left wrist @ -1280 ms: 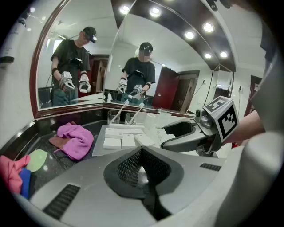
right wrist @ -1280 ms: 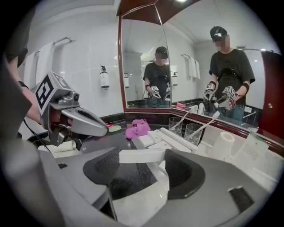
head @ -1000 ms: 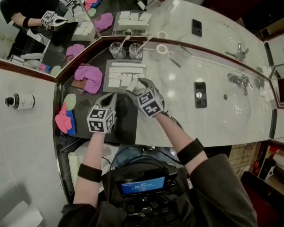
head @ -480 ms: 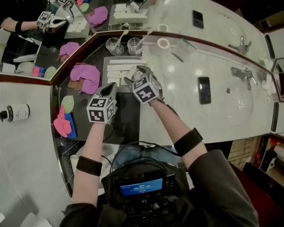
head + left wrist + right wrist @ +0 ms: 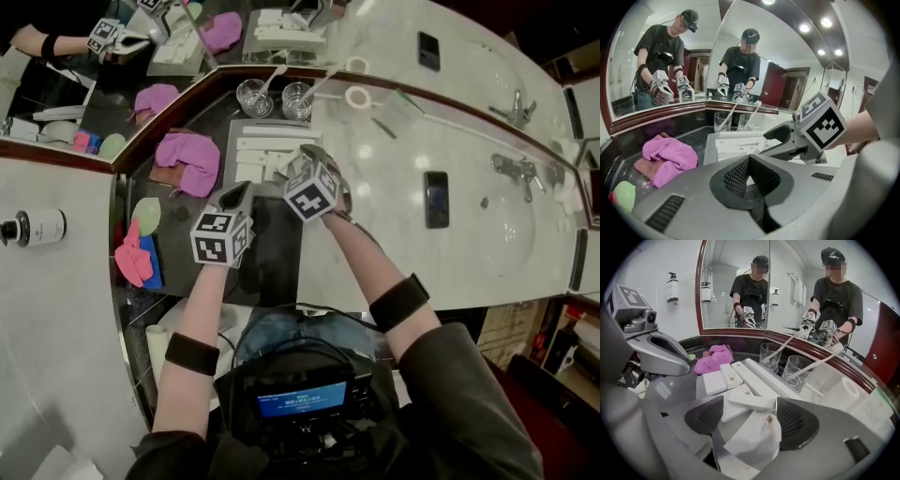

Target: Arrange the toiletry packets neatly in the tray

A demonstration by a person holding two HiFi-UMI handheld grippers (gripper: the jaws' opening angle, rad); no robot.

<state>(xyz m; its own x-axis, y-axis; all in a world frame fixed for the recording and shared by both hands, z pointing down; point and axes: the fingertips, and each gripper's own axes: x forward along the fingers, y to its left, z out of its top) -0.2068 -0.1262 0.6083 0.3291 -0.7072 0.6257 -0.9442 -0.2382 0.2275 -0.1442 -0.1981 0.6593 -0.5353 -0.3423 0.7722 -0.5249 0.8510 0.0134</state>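
We note the right gripper point(image 5: 750, 417) with its fingers opening. A soft white pouch point(image 5: 757, 439) lies slack between them at the lower centre of the right gripper view, on the near end of the tray point(image 5: 231, 161). We read this as a let-go, not a pick-up. The left gripper point(image 5: 749, 160) has its fingers clenched together on nothing. In the head view it hangs over the dark counter point(image 5: 272, 253), just left of the right one.

A flat white box point(image 5: 752, 401) sits close above the pouch. Long boxes point(image 5: 759, 373) run toward the glasses point(image 5: 769, 357) at upper centre. Angles are mixed and the pouch is skewed.

Our advice for this step:
- Get both pads fully clear of the pouch before lifting.
- Rise straight up so nothing drags it.
- Nudge its edge square to the flat box without shoving that box.
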